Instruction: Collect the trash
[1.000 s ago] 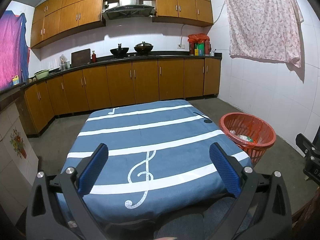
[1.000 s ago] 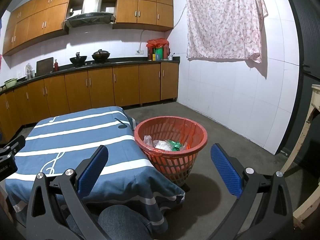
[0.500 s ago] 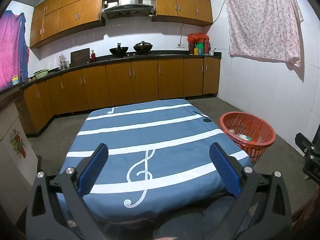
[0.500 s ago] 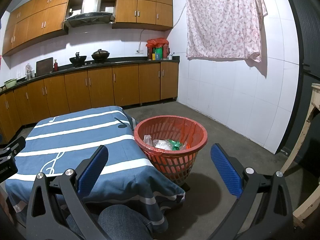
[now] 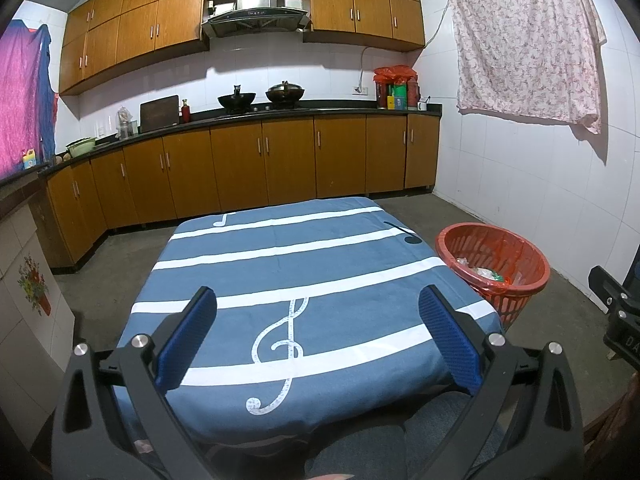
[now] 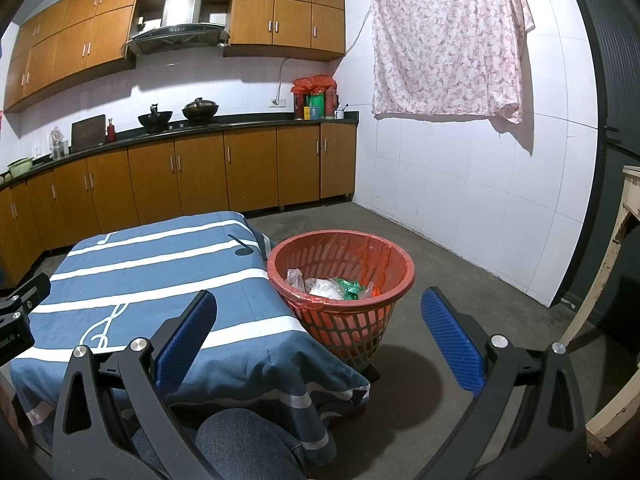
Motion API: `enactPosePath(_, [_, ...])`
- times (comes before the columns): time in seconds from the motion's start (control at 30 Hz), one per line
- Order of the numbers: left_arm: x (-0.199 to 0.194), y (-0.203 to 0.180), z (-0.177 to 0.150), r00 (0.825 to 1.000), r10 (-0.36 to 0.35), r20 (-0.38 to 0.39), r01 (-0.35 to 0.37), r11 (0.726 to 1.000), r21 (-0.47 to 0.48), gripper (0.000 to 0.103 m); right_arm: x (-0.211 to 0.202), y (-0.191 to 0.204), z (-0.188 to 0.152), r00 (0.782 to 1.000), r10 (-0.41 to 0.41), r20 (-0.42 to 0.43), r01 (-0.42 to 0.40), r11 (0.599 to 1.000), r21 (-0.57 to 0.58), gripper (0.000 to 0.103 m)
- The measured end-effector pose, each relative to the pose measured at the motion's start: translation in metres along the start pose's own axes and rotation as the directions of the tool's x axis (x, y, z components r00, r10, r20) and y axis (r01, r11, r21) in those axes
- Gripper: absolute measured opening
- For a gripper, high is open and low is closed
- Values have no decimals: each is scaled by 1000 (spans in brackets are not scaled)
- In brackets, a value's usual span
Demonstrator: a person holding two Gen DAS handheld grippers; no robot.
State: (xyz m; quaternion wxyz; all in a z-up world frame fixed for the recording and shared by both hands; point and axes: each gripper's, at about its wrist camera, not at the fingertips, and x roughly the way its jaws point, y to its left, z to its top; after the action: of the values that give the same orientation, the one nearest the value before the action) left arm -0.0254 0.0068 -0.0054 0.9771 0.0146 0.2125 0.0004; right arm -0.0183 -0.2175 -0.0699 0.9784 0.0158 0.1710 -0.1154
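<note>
Beside the table (image 5: 304,264), on the floor at its right edge, stands the red basket (image 6: 340,276) with a red liner. Trash (image 6: 332,286) lies inside it: clear plastic, a white wad and a green wrapper. The same basket (image 5: 494,268) shows at the right of the left wrist view.

State of the tongs:
- Left tongs (image 5: 318,334): released, jaws spread wide, nothing between them. They hang above the near edge of the table.
- Right tongs (image 6: 318,338): released, jaws spread wide, nothing held. They hang above the table's near right corner, with the basket ahead.

The blue striped cloth (image 6: 160,276) covering the table carries no loose item in either view. The floor around the basket also shows no scrap, as far as the views reach.

Step in hand, as a judgement: the collecting step appears complete or near complete, since the visible trash sits in the basket and both tongs are empty.

Next move, as a judgement: a check of areas outside both views for remaining scraps. If one is found, the nearer tongs should close on it and carry it over the basket rim before release.
</note>
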Motion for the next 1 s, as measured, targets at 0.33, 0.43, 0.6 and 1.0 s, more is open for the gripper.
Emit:
enactPosePath(0.33, [0,-4,-3,1000,-2,-3,2,1000,3,99,0,-1,1,1000,1,0,-1,1000,0,101])
enactPosePath(0.43, [0,-4,-4,1000,-3,-3,3,1000,3,99,0,-1,1,1000,1,-1,-1,1000,0,101])
enactPosePath(0.6, [0,-5,-5,1000,-4,-5,4,1000,3,99,0,-1,1,1000,1,-1,-1,1000,0,101])
enactPosePath(1.0, [-1,-5,-4,1000,-3,-6,3,1000,2,99,1,-2,0,1000,0,-3,0,1000,2,101])
